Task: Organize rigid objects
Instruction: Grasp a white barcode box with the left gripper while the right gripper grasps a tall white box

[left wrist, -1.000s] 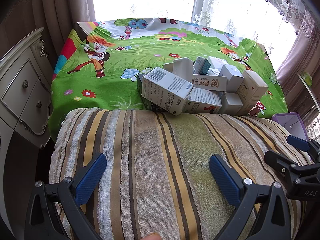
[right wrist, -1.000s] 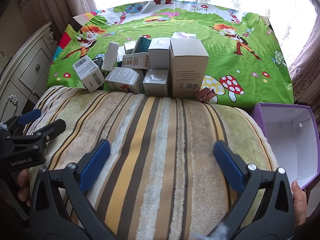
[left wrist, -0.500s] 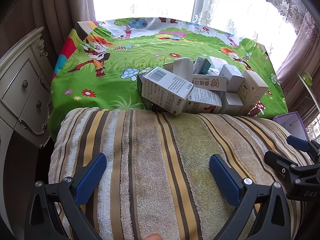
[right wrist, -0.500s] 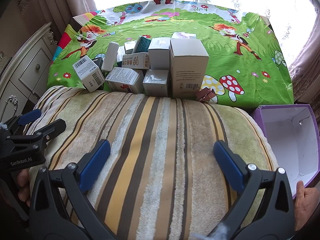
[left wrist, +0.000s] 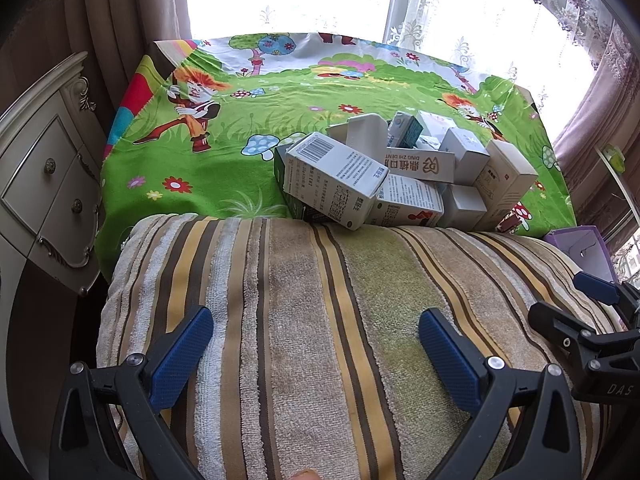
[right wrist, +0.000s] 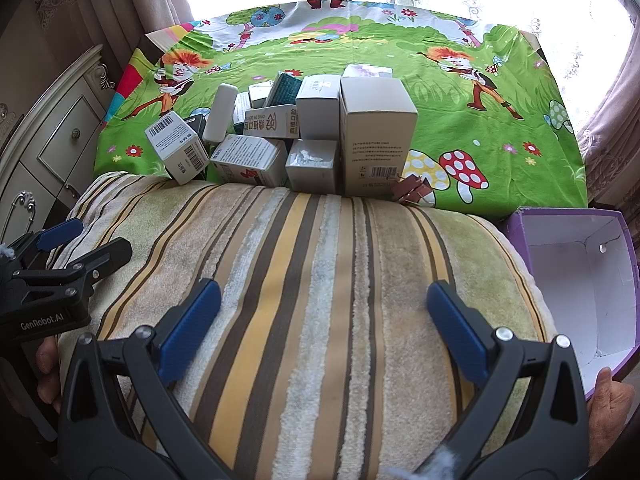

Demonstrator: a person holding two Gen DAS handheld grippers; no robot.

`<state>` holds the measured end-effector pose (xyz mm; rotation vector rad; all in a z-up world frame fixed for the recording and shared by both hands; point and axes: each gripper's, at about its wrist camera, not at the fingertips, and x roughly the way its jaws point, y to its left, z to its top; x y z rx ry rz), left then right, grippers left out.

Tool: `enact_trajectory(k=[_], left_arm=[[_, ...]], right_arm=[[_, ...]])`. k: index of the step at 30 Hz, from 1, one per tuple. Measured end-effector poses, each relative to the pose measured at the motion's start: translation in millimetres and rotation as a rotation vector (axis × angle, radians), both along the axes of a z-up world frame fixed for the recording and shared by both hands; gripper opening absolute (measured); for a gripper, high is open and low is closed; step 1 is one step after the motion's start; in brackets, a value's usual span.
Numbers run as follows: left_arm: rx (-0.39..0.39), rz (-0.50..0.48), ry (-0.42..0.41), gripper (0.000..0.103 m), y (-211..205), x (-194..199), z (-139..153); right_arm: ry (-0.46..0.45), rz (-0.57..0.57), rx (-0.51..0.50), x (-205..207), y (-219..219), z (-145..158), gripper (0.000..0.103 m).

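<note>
A heap of small cardboard boxes point(left wrist: 404, 176) lies on a green cartoon cloth point(left wrist: 224, 160), just beyond a striped towel cushion point(left wrist: 320, 320). The heap also shows in the right wrist view point(right wrist: 304, 140), with a tall white box point(right wrist: 376, 140) at its right and a barcode box point(right wrist: 178, 152) at its left. My left gripper point(left wrist: 316, 340) is open and empty above the cushion. My right gripper point(right wrist: 324, 320) is open and empty above the cushion. An open purple box point(right wrist: 580, 280) stands at the right.
A cream drawer cabinet point(left wrist: 44, 176) stands at the left. Curtains and a bright window are behind the cloth. A small brown object point(right wrist: 412, 192) lies by the tall box. A hand point(right wrist: 612, 400) touches the purple box's near edge.
The purple box has shifted slightly at the right in the right wrist view. Both grippers stay where they were, open.
</note>
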<state>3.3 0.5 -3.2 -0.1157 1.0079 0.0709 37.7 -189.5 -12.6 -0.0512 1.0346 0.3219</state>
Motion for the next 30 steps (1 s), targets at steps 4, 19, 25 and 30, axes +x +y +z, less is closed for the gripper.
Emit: enact_trajectory(k=[4, 19, 25, 30], left_arm=[[-0.016, 0.007, 0.013, 0.103, 1, 1, 0], [-0.165, -0.075, -0.027, 0.103, 17, 3, 12], [-0.108, -0.161, -0.035, 0.102, 10, 23, 18], [-0.025, -0.195, -0.031, 0.102, 10, 55, 24]], right_arm=[[0.0, 0.0, 0.0, 0, 0, 0, 0.103], [-0.007, -0.004, 0.022, 0, -1, 0, 0.103], [-0.014, -0.008, 0.023, 0, -1, -2, 0.103], [-0.006, -0.008, 0.023, 3, 0, -4, 0.103]])
